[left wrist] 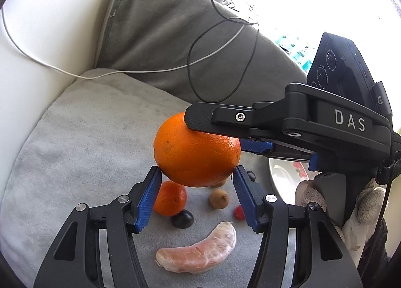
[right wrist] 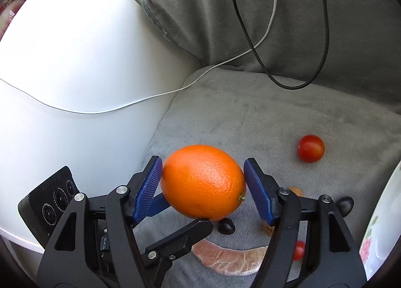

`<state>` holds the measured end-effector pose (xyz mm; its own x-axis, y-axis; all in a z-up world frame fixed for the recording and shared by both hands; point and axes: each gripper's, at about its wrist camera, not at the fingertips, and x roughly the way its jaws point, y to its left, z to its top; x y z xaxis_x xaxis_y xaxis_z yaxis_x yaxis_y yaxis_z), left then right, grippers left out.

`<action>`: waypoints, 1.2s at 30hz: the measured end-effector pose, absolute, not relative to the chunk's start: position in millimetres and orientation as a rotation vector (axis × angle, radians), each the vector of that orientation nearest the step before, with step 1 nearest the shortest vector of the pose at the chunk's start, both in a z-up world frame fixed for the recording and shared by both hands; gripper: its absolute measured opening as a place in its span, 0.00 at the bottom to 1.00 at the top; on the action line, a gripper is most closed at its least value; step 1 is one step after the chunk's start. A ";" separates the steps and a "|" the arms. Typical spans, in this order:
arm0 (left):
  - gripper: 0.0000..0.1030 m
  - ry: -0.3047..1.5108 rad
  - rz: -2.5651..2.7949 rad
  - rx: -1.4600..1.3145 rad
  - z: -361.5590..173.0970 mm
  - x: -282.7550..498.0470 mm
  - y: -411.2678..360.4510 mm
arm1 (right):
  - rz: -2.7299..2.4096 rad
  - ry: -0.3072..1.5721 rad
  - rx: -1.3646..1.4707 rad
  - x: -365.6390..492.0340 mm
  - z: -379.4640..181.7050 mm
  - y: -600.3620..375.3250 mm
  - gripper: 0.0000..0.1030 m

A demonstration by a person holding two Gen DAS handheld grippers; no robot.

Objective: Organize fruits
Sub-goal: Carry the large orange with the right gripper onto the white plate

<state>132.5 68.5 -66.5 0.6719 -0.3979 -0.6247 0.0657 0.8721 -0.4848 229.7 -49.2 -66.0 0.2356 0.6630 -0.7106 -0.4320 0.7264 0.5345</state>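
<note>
A large orange [left wrist: 193, 152] hangs above the grey cushion [left wrist: 82, 137], held by both grippers at once. In the left wrist view my left gripper [left wrist: 196, 175] has its blue pads pressed against the orange's lower sides. My right gripper [left wrist: 225, 135] reaches in from the right, with one black finger over the top of the fruit. Seen from the right wrist, the right gripper [right wrist: 203, 177] clamps the orange [right wrist: 203, 182] from both sides, and the left gripper's fingers [right wrist: 198, 230] press it from below.
On the cushion lie a tangerine [left wrist: 170, 197], a dark grape [left wrist: 182, 219], a small brown fruit [left wrist: 218, 199], cherry tomatoes [right wrist: 310, 148] and a peeled citrus segment [left wrist: 200, 253]. A floral plate [right wrist: 381, 225] sits at the right. Black and white cables [left wrist: 195, 67] cross the back cushion.
</note>
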 end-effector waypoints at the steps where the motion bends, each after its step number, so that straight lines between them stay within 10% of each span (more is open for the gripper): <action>1: 0.57 0.792 -0.277 -0.445 -63.3 130.3 64.9 | 0.757 1.091 0.246 225.0 -63.1 -53.9 0.69; 36: 0.57 0.812 -0.561 -0.285 -39.3 75.3 -94.3 | 0.517 0.961 0.384 116.5 -40.5 -246.1 0.69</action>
